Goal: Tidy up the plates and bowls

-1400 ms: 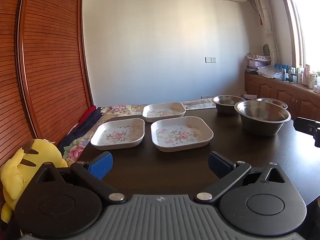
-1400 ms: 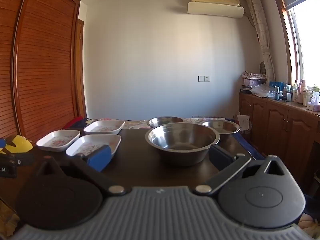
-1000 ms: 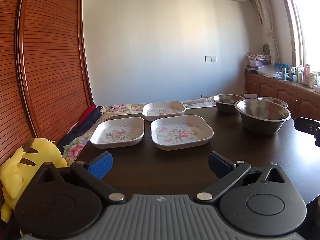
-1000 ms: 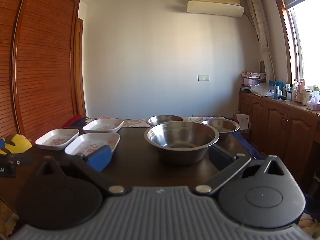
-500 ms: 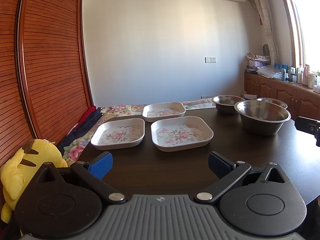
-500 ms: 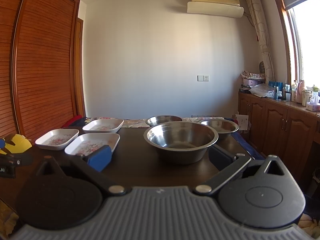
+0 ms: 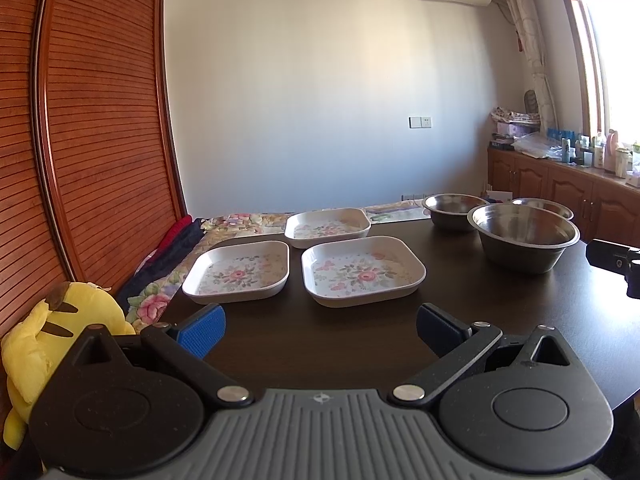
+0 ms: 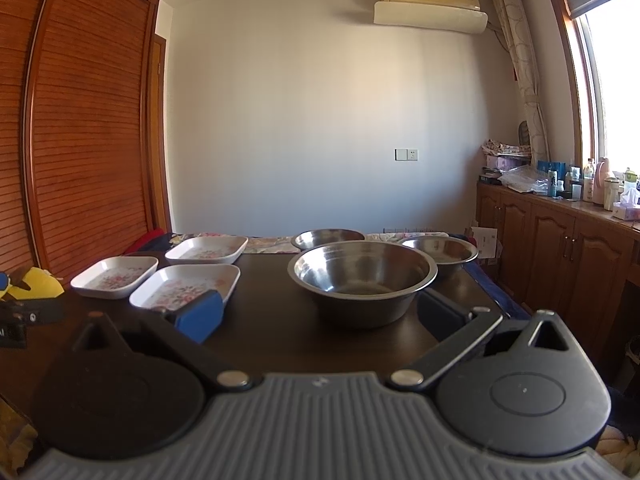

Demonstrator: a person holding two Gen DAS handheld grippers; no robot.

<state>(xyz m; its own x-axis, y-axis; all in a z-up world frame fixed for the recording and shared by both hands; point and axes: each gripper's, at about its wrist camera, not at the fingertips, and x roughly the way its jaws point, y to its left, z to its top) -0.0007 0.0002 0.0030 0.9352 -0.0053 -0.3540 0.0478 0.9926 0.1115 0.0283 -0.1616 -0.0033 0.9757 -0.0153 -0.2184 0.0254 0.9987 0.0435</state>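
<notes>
Count: three floral plates, three steel bowls, all on the dark table [image 7: 520, 320].

Plates are white, rounded-square, shallow, with a pink flower print, all upright and with nothing in them. Near-left plate [image 7: 240, 272] and near-right plate [image 7: 362, 274] sit side by side, close but apart. The far plate [image 7: 328, 227] lies behind the gap between them, its long axis running left to right. In the right wrist view the same three lie at the table's left: [image 8: 114, 276], [image 8: 186, 286], [image 8: 207, 249].

Bowls are round, upright, and empty so far as their insides show. The large bowl [image 8: 362, 280] stands nearest, at centre. Two smaller bowls stand behind it, one to the left [image 8: 326, 237] and one to the right [image 8: 442, 252]; whether they touch it cannot be told. In the left wrist view they cluster at the table's right: [image 7: 526, 236], [image 7: 454, 206], [image 7: 544, 206].

Left hand-held gripper [image 7: 320, 326]: jaws spread wide, nothing between them, above the table's near edge, facing the plates.

Right hand-held gripper [image 8: 320, 316]: jaws spread wide, holding nothing, facing the large bowl.

A yellow plush toy [image 7: 48, 344] sits off the table's left side.
</notes>
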